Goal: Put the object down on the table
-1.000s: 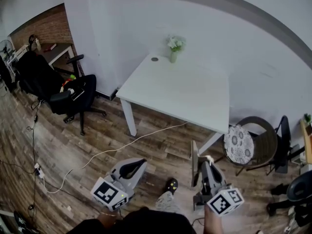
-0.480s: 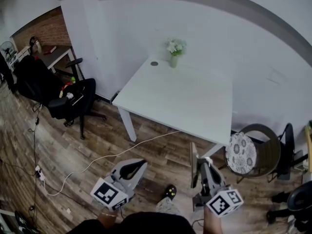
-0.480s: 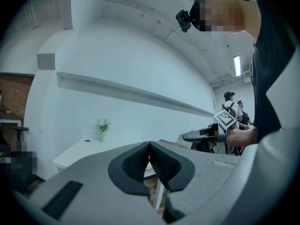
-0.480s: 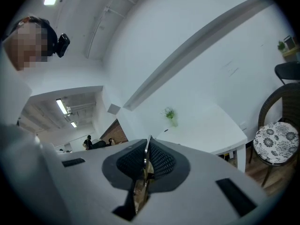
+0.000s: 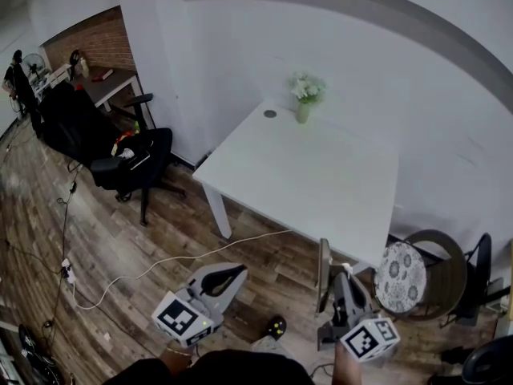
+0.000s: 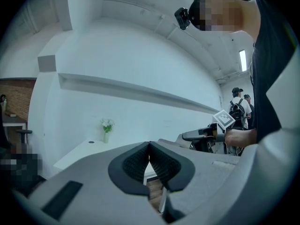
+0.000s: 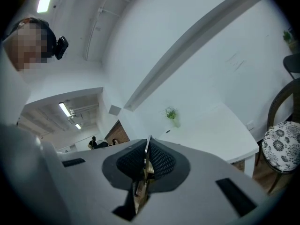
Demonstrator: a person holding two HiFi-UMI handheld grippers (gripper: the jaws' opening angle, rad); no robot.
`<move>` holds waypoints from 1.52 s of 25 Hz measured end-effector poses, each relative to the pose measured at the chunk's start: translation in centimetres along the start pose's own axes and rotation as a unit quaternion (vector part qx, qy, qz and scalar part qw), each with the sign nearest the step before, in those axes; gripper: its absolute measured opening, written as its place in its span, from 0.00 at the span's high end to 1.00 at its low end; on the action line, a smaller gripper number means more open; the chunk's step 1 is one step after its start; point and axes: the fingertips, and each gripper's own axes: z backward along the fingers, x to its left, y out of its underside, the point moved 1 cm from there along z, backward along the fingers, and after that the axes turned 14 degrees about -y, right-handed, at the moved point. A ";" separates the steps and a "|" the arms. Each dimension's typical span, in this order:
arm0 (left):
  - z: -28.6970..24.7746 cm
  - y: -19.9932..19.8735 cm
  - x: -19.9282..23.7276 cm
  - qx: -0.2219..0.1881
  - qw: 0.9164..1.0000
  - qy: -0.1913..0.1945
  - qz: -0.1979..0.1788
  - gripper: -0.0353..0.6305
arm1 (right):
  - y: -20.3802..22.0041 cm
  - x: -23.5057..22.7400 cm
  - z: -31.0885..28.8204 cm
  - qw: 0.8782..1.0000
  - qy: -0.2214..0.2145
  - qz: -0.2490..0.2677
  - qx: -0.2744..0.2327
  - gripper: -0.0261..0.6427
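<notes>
Carrying is the step in hand, by my reading: the right tool [image 5: 329, 289] is clamped on a thin flat object [image 5: 322, 263], and the person stands on the wood floor [image 5: 160, 231], well apart from the white tabletop [image 5: 321, 175], so the putting-down is not yet begun. The object rises upright from between the pads, a narrow slab with a pale edge and a brownish part lower down (what it is exactly I cannot tell, since both views catch it almost edge-on). The left tool [image 5: 227, 275] has its jaws pressed together with nothing between them. The next move, I judge, calls for closing the gap to the tabletop and bringing the right tool over a bare stretch of it, clear of the vase of flowers [image 5: 304, 99] and the small dark disc [image 5: 270, 113] at the far edge. The slab then wants tipping toward flat and lowering until it touches before the jaws part. Thin as it looks, it could topple if released on edge.
</notes>
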 end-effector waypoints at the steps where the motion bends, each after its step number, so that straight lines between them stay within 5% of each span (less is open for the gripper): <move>1: -0.4 -0.1 0.0 0.001 1.000 -0.004 -0.001 0.95 | -0.2 -0.4 -0.3 1.000 -0.003 -0.002 0.000 0.94; 27: -12.0 -1.1 -0.3 -0.012 0.999 -0.034 0.003 0.95 | -5.5 -10.4 -4.2 1.000 -0.018 0.000 0.012 0.94; 38: -19.9 -0.8 2.3 -0.014 1.000 0.016 0.004 0.95 | -7.1 -14.9 -9.3 1.000 0.003 0.011 0.010 0.94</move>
